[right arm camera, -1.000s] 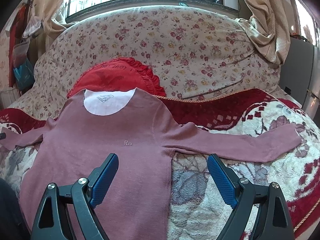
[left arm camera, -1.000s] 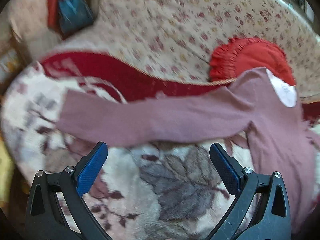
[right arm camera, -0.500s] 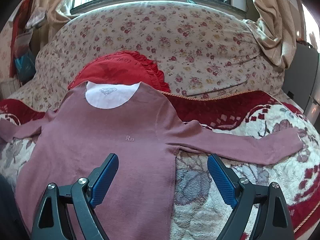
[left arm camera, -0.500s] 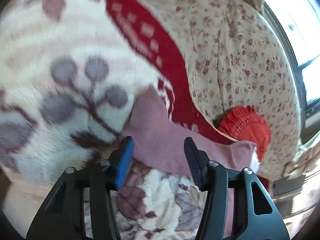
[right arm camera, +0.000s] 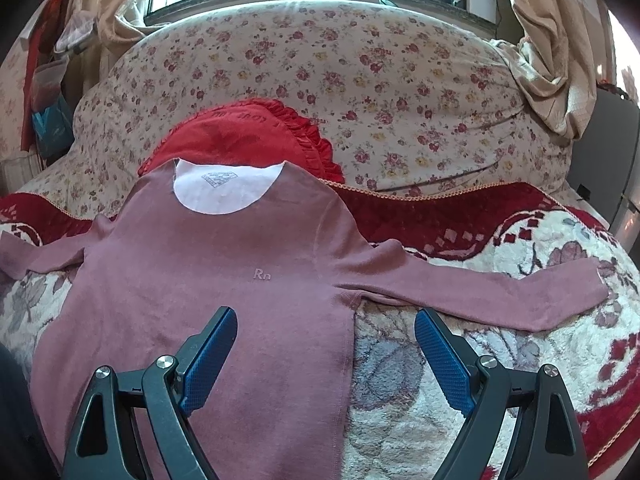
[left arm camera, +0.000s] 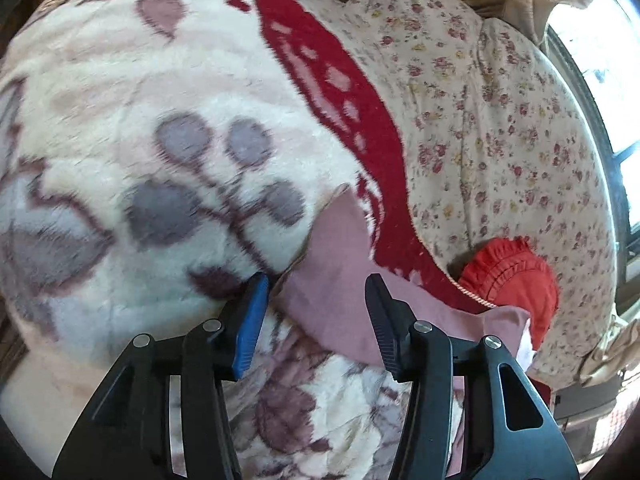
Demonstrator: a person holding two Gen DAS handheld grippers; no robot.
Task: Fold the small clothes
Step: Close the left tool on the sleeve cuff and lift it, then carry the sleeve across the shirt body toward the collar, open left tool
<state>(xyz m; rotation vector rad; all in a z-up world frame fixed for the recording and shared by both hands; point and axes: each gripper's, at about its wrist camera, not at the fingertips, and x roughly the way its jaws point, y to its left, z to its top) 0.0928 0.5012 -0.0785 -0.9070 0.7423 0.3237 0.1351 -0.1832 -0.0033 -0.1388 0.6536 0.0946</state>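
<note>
A dusty-pink long-sleeved shirt point(right arm camera: 240, 280) lies flat, front up, on a plush flowered blanket point(right arm camera: 520, 360), with both sleeves spread out and a white neck lining point(right arm camera: 224, 188). In the left wrist view its left sleeve point(left arm camera: 332, 280) runs between the fingers of my left gripper point(left arm camera: 316, 280) near the cuff. The jaws stand half closed astride the flat cloth, without visibly pinching it. My right gripper point(right arm camera: 324, 316) hangs open over the shirt's lower right side seam, holding nothing. The right sleeve point(right arm camera: 500, 296) stretches off to the right.
A red frilled cushion point(right arm camera: 240, 132) lies behind the shirt's collar, against the floral sofa back point(right arm camera: 360, 80). A beige curtain point(right arm camera: 552, 60) hangs at the right under the window. The blanket's red border point(left arm camera: 340, 100) runs along the seat's rear.
My left gripper swung left along the sleeve to its cuff, rolled, and narrowed its jaws around it. The right gripper crept slightly closer to the shirt.
</note>
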